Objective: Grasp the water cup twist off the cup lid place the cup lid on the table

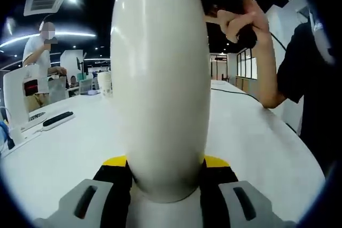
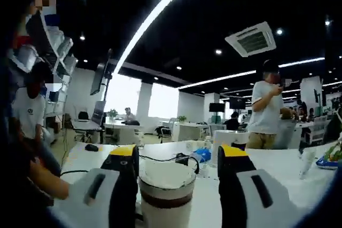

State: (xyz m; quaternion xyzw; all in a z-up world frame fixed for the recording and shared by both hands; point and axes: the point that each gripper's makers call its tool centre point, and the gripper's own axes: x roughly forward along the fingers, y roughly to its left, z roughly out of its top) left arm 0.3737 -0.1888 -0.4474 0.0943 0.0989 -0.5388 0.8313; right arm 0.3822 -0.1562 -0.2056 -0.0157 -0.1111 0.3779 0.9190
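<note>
Item: water cup (image 1: 160, 78), white, smooth, tall-bodied; in the left gripper view it stands between the left gripper (image 1: 164, 185)'s jaws, which are clamped on its lower body, yellow pads pressed to either side. Judged purpose of this hold: to fix the body so it cannot turn while the lid is twisted. Item: cup lid (image 2: 166, 177), white, with a brown band beneath it, in the right gripper view; it sits between the jaws of the right gripper (image 2: 176, 172), which stand apart on either side of it with a gap visible to each, so not yet closed on it. Judged purpose: lined up over the top for the twist. In the left gripper view, a hand (image 1: 243, 20) holds that other gripper above the cup. Surroundings: a white table (image 1: 256, 132), long and mostly bare on the near right, a likely spot for the lid; on it, a black remote-like bar (image 1: 57, 119) to the left, paper cups (image 1: 105, 83) further off, a black cable (image 2: 160, 159) and a blue packet (image 2: 202, 155). Standing person in white (image 2: 264, 110) beyond the table, well apart. Obstructions: none near the cup; the holder's own dark-sleeved arm (image 1: 299, 68) is closest.
</note>
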